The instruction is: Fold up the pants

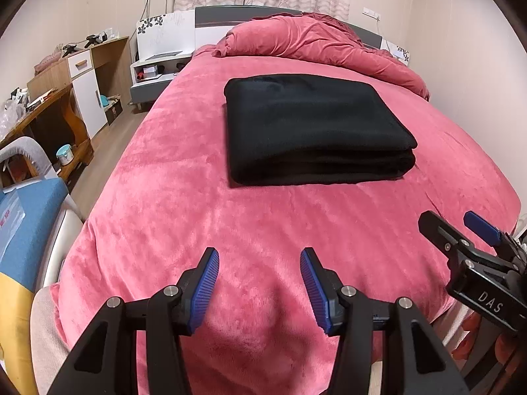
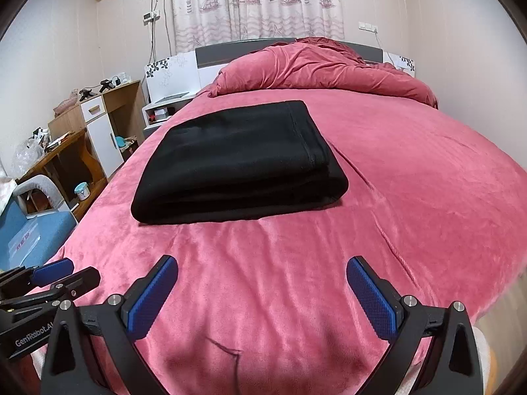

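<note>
The black pants (image 1: pixel 313 128) lie folded into a thick rectangle on the pink bed cover (image 1: pixel 197 217), past the middle of the bed; they also show in the right wrist view (image 2: pixel 240 164). My left gripper (image 1: pixel 259 260) is open and empty, held above the near end of the bed, well short of the pants. My right gripper (image 2: pixel 262 271) is open and empty, beside it on the right. The right gripper also shows at the right edge of the left wrist view (image 1: pixel 454 222), and the left gripper shows at the left edge of the right wrist view (image 2: pixel 75 271).
A bunched pink duvet (image 1: pixel 316 39) lies at the head of the bed. A wooden desk and cabinet (image 1: pixel 79 85) stand along the left wall, with a bedside table (image 1: pixel 154 75) by the headboard. A blue chair (image 1: pixel 23 223) stands near the bed's left corner.
</note>
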### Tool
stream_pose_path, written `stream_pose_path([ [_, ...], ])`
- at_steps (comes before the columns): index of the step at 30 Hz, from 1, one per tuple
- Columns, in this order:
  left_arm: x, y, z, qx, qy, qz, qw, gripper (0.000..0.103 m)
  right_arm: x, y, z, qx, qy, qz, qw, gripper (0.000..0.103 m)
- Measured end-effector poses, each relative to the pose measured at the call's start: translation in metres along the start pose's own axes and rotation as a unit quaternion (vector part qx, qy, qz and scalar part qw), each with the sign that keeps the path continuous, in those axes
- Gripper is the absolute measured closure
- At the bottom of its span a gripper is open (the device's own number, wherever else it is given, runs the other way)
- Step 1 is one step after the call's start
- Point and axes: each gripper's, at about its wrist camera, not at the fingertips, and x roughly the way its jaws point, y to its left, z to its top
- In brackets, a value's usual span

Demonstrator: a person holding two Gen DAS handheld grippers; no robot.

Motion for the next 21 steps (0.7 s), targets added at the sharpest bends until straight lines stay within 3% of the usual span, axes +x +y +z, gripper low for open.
stream_pose_path([
  [21,0.0073,0.0003,-0.0022,-0.007,0.014,0.014,0.9998,0.051,0.0051,0.0004,-0.0021,0.001,0.010,0.002,1.000,0.000],
])
